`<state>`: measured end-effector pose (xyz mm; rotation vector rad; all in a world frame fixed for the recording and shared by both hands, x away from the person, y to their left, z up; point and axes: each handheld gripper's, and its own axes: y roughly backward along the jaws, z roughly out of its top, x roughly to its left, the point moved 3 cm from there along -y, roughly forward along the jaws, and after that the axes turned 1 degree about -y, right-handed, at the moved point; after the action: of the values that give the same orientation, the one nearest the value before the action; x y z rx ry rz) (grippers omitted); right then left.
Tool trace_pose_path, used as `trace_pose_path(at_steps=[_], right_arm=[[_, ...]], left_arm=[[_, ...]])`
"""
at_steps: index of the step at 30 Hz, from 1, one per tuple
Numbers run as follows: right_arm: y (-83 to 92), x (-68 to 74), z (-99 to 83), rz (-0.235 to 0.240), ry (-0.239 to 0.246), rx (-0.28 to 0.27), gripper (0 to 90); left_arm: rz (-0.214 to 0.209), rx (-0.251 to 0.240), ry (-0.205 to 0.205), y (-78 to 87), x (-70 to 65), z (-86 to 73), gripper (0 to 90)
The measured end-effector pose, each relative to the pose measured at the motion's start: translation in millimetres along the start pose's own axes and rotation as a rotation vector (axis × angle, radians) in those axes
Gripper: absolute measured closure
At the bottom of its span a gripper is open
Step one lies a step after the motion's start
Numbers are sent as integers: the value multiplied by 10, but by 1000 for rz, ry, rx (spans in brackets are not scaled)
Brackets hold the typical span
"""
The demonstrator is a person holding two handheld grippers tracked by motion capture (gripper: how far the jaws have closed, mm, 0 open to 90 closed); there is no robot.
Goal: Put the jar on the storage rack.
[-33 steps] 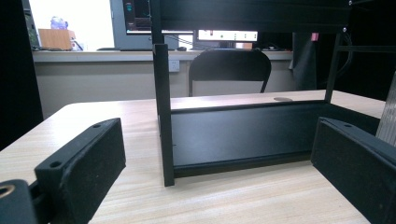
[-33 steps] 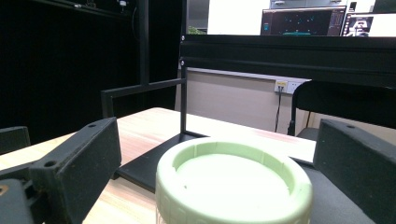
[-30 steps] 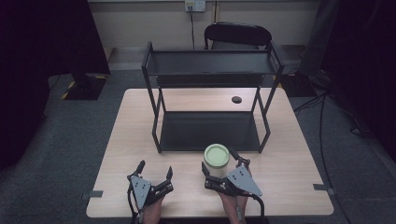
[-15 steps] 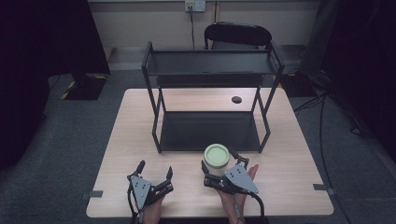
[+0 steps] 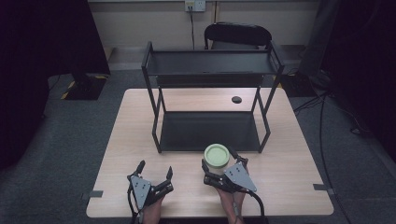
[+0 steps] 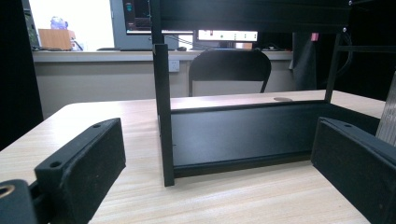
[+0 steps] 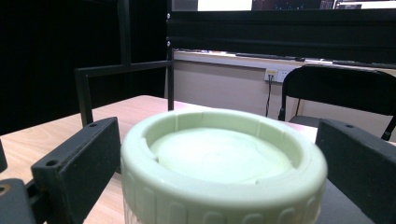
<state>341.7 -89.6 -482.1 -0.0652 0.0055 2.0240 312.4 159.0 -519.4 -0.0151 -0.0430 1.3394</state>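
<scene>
Jar (image 5: 216,157) unmoved between the right hand-held gripper's (image 5: 218,163) spread jaws; left hand-held gripper (image 5: 154,169) stays apart.

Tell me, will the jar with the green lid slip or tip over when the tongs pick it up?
The jar probably won't flop: its ribbed green lid looks like stiff plastic, and the ribs should help grip. It stands upright between the open right tongs, and looks squat, so tipping seems unlikely. Its clear body below the lid may be smoother and could slip.
</scene>
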Motion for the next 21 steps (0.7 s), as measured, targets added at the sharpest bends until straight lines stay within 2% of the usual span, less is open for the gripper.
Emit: trace_pose_path(at_steps=[9, 13, 21], right_arm=[[-18, -22, -62, -6, -13, 18, 7], [-26, -33, -74, 6, -42, 20, 11], [-39, -16, -136, 15, -39, 33, 9]], left_arm=[[-1, 0, 0, 0, 0, 0, 25], [-1, 0, 0, 0, 0, 0, 25], [-1, 0, 0, 0, 0, 0, 25]])
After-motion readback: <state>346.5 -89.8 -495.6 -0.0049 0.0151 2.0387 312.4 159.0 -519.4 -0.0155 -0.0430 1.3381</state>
